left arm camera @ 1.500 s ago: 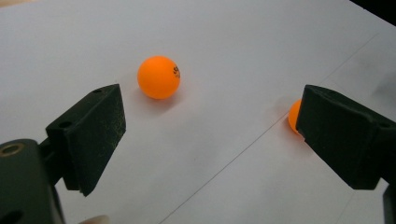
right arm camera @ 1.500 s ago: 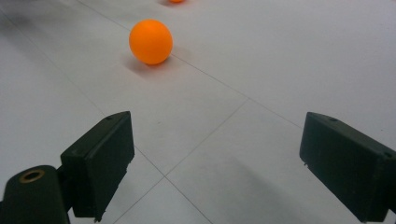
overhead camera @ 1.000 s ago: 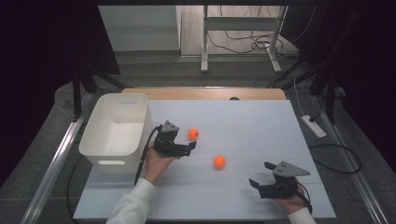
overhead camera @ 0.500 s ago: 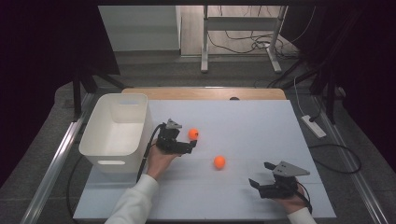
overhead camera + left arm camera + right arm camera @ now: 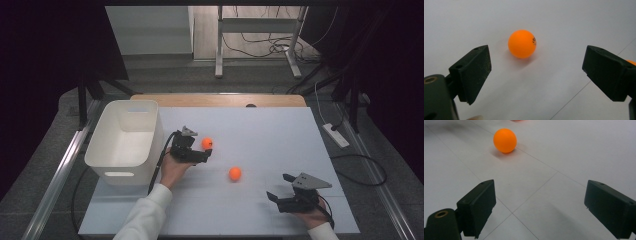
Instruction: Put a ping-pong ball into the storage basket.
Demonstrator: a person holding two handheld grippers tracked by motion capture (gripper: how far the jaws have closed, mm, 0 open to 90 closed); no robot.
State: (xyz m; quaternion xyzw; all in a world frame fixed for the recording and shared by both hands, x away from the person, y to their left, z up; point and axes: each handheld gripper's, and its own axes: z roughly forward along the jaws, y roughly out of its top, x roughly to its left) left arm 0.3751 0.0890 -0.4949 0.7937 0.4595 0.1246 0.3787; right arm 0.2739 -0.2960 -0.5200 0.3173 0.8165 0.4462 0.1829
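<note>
Left gripper (image 5: 206, 151): jaws spread wide, nothing held or touched. It is positioned beside the white bin (image 5: 125, 141), near the middle of the white surface (image 5: 270, 135). In the left gripper view, the far ball (image 5: 522, 44) is seen lying on the surface ahead of the jaws, beyond their tips and between their lines, apart from both.

Right gripper (image 5: 278, 192): jaws spread wide, nothing held or touched. It is held low at the near right of the surface. The near ball (image 5: 505, 140) is seen well ahead of it, left of centre in the right gripper view.

Count: two orange balls, the far ball (image 5: 207, 143) and the near ball (image 5: 235, 173), lying apart; one bin; two grippers.

Obscured: a small dark marking on the far ball cannot be read. In the left gripper view, a sliver of orange is cut off behind the right-hand jaw. The bin's near inner wall is hidden in the high view.
</note>
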